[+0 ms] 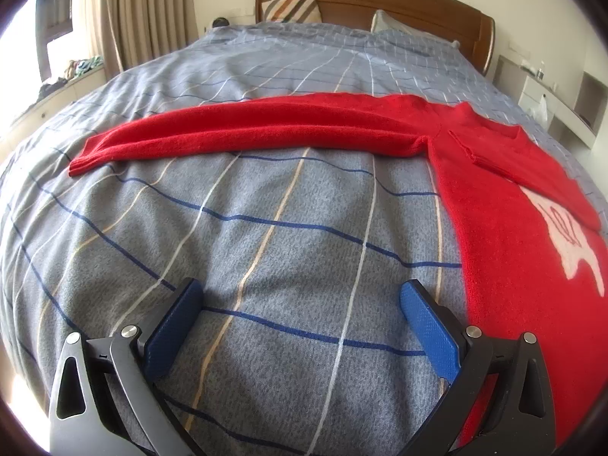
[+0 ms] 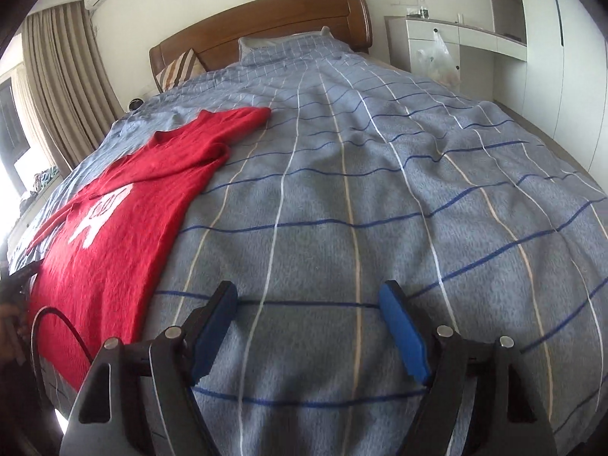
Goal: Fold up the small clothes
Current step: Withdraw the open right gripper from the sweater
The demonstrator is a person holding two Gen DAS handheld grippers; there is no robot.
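Observation:
A red knit sweater point(image 1: 505, 205) with a white print lies flat on the bed. Its left sleeve point(image 1: 243, 129) stretches straight out to the left; the other sleeve point(image 1: 532, 167) is folded across the chest. My left gripper point(image 1: 300, 296) hovers open over bare cover, just left of the sweater's lower edge, with nothing between its blue pads. In the right wrist view the sweater point(image 2: 125, 235) lies to the left, and my right gripper point(image 2: 306, 300) stands open over the cover to the right of the hem, holding nothing.
The grey-blue checked bed cover point(image 2: 380, 190) fills both views. A wooden headboard point(image 2: 266, 22) and pillows point(image 1: 292, 7) stand at the far end. Curtains point(image 1: 144, 7) hang on the left, white cabinets point(image 2: 456, 41) on the right. A hand shows at the left edge point(image 2: 9, 326).

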